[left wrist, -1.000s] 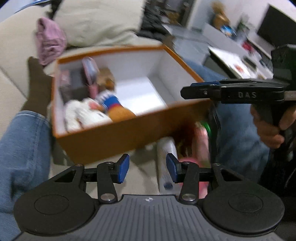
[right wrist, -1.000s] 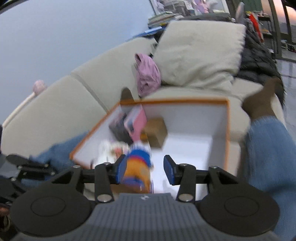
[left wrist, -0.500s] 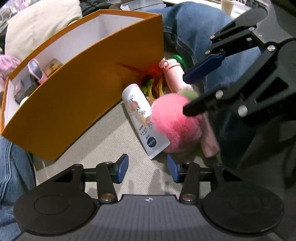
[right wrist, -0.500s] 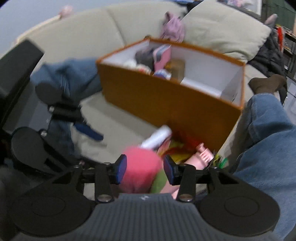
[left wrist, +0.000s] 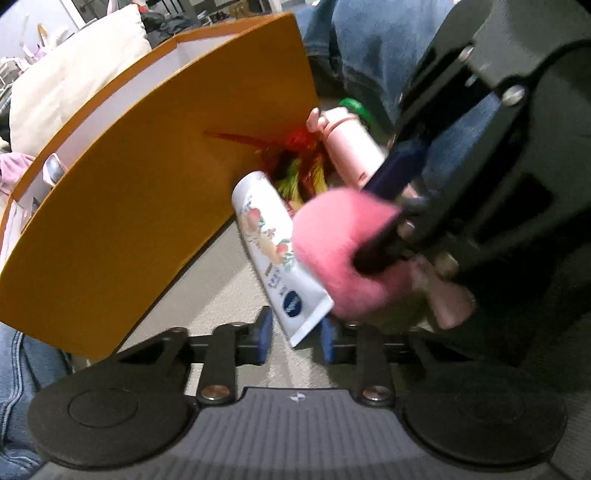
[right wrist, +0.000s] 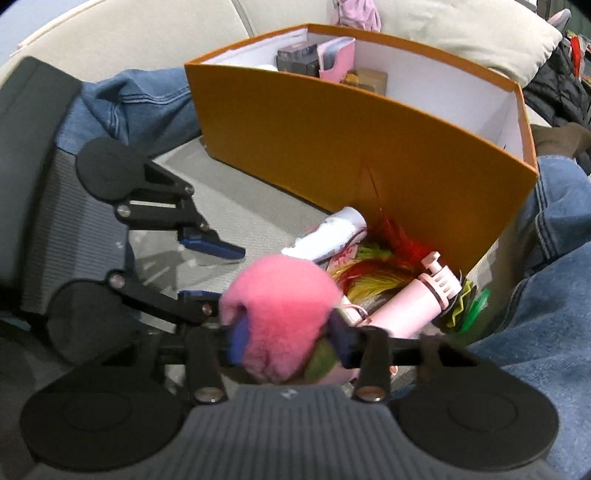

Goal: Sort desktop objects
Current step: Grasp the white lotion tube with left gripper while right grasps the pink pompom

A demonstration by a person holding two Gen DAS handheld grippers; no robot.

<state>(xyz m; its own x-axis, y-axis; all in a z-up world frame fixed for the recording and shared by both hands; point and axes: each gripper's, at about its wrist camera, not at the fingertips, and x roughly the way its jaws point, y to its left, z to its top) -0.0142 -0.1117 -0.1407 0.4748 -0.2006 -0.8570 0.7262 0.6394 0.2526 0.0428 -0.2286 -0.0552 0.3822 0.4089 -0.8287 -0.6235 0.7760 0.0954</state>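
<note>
A pile lies on the grey cushion in front of the orange box: a white tube, a pink plush ball, a pink cylinder and coloured feathers. My right gripper is closing, its pads sunk into the plush ball from both sides. My left gripper is closing too. The tube's crimped end lies between its jaws, with a gap showing beside the left pad.
The box holds a pink case, a dark box and a brown item. A person's jeans-clad legs flank the pile. A beige pillow and sofa back lie behind the box. A green piece sits by the cylinder.
Both grippers dropped from above the open box to the pile in front of it. Both pairs of jaws narrowed: the right around the plush ball, the left around the tube's end.
</note>
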